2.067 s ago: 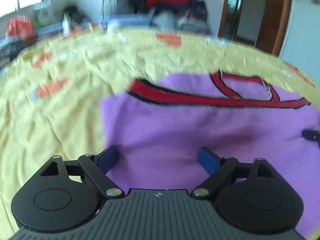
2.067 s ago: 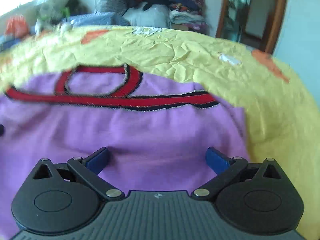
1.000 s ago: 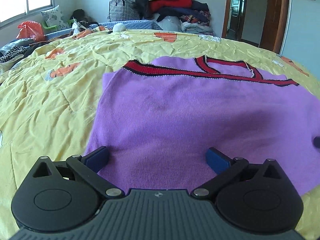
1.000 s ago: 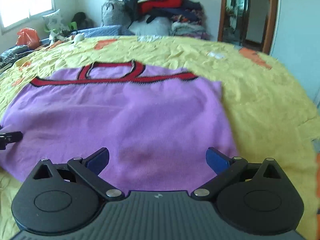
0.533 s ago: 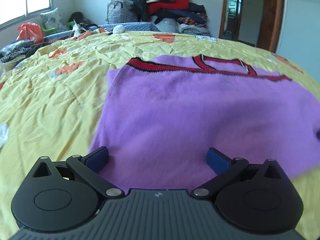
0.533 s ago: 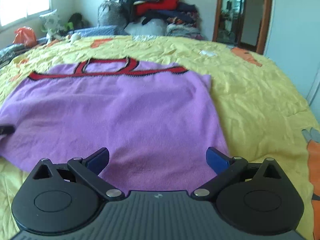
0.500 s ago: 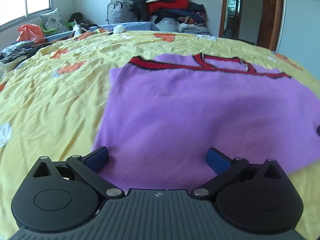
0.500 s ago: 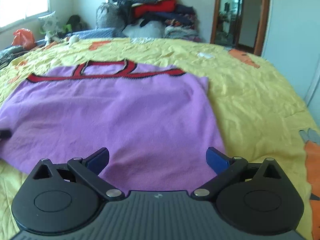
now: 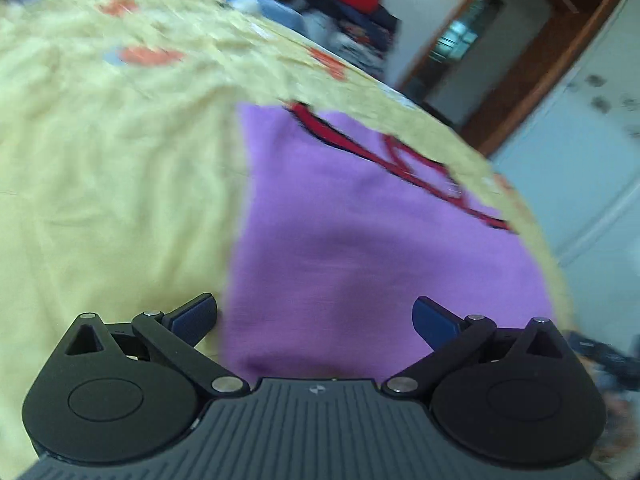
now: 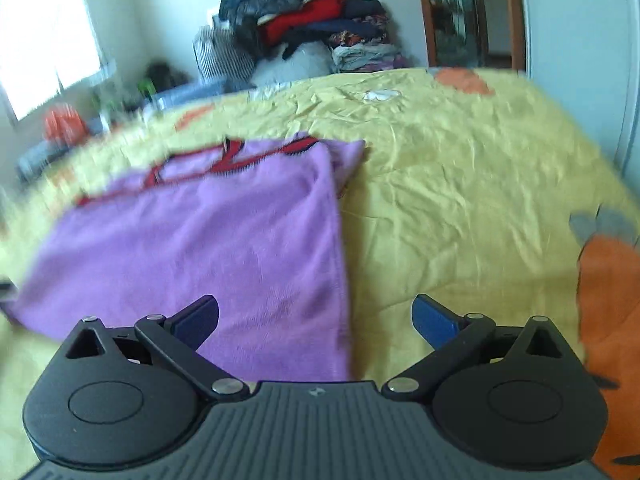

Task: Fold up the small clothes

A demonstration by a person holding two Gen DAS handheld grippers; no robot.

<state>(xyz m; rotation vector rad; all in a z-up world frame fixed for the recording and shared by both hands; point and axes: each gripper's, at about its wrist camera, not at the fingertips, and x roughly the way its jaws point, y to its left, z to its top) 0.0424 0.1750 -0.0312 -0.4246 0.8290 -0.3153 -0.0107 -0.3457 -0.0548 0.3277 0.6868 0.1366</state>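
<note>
A purple sweater (image 9: 360, 220) with red and black trim lies spread flat on a bed covered by a wrinkled yellow bedspread (image 9: 112, 184) printed with orange shapes. Both pictures are blurred.

In the left wrist view, the left gripper (image 9: 314, 318) has its jaws spread wide and holds nothing. Its two blue fingertips (image 9: 194, 314) sit low in the picture. The near left corner of the sweater lies between them: the left fingertip is over bare bedspread just beside the sweater's left edge, and the right fingertip is over purple fabric. Whether either fingertip touches the cloth cannot be told. The red trim (image 9: 400, 160) runs across the far end of the sweater.

In the right wrist view, the right gripper (image 10: 316, 318) also has its jaws spread wide, empty. The sweater's (image 10: 208, 248) near right corner falls between the fingertips: the left fingertip (image 10: 196, 320) is over purple fabric, and the right one is over yellow bedspread (image 10: 460, 208) just past the sweater's right edge. At the far right corner the fabric shows a small doubled layer.

Beyond the far side of the bed, a pile of clothes (image 10: 304, 28) is stacked against the wall, with a wooden door frame (image 10: 476, 12) to its right and a bright window (image 10: 44, 44) on the left.
</note>
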